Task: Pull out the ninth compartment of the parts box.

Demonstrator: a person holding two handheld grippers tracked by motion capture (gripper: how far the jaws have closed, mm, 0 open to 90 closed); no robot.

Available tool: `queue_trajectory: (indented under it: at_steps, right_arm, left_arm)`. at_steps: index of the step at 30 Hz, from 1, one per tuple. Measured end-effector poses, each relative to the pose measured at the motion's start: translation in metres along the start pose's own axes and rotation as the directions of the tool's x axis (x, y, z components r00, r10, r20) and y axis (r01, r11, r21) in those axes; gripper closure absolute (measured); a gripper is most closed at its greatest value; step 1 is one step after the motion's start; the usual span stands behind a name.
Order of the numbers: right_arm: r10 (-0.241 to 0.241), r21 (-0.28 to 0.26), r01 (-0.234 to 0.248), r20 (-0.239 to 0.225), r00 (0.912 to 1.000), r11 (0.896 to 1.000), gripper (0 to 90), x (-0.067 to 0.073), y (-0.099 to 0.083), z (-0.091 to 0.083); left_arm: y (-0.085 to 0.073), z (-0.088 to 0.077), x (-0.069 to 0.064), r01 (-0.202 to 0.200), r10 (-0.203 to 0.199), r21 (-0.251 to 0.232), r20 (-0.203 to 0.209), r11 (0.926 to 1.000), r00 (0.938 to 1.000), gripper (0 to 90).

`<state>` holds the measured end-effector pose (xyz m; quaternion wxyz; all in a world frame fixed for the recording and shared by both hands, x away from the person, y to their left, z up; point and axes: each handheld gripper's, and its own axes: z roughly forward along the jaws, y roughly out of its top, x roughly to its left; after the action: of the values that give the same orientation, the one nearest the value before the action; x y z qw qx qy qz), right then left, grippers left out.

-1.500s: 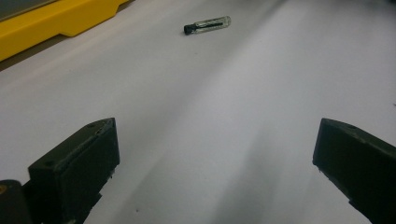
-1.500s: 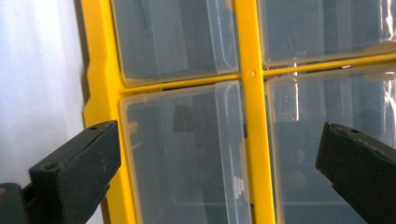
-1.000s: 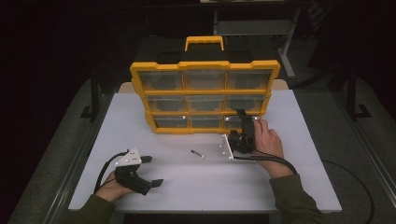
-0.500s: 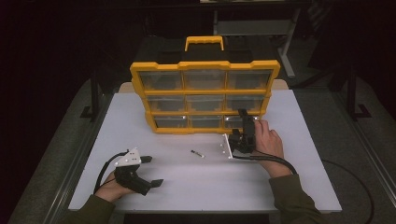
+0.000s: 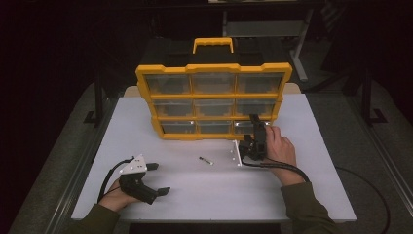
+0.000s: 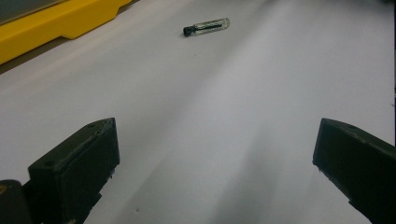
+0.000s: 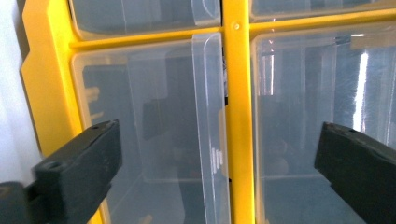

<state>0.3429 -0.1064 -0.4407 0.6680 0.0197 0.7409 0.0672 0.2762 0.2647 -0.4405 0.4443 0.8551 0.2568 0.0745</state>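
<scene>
Yellow organizer (image 5: 213,102) at upper centre is the target: the right hand-held gripper (image 5: 256,127), jaws apart, faces its lower-right drawer (image 7: 149,130) and must close on the drawer's clear edge, while the left hand-held gripper (image 5: 158,179) rests spread at lower left.

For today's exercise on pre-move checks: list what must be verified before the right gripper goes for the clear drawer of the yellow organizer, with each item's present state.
1. Right gripper open: ok, its fingers stand wide apart.
2. Aligned on the drawer handle: ok, the clear tab sits between the fingers.
3. Fingers touching the yellow organizer: cannot tell.
4. Organizer upright and steady on the table: upright ok; steadiness cannot tell.
5. Left gripper out of the way: ok, open, low near the table's front left.
6. Small vial clear of the path: ok, lying on the table apart from both grippers.
</scene>
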Motion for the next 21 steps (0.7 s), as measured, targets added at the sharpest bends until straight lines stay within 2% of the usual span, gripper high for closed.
queue_trajectory:
  at_steps: [6,11,21]
  right_arm:
    - [-0.028,0.008,0.028,0.007,0.9996,1.0,4.6,0.0006,-0.0004,0.0008]
    - [-0.013,0.016,0.013,0.025,0.9996,1.0,6.3,0.0013,-0.0008,0.0004]
    - [-0.002,0.011,0.002,0.046,0.9989,1.0,16.6,0.002,-0.0007,-0.001]
  left_arm:
    - [0.0001,0.0,-0.0001,0.0,0.0,-0.001,0.001,1.0,1.0,0.2]
    - [0.0001,-0.0002,0.0,0.001,-0.001,-0.001,0.001,1.0,1.0,0.2]
    - [0.0001,-0.0004,0.0001,0.0,0.0,-0.001,0.0,1.0,1.0,0.2]
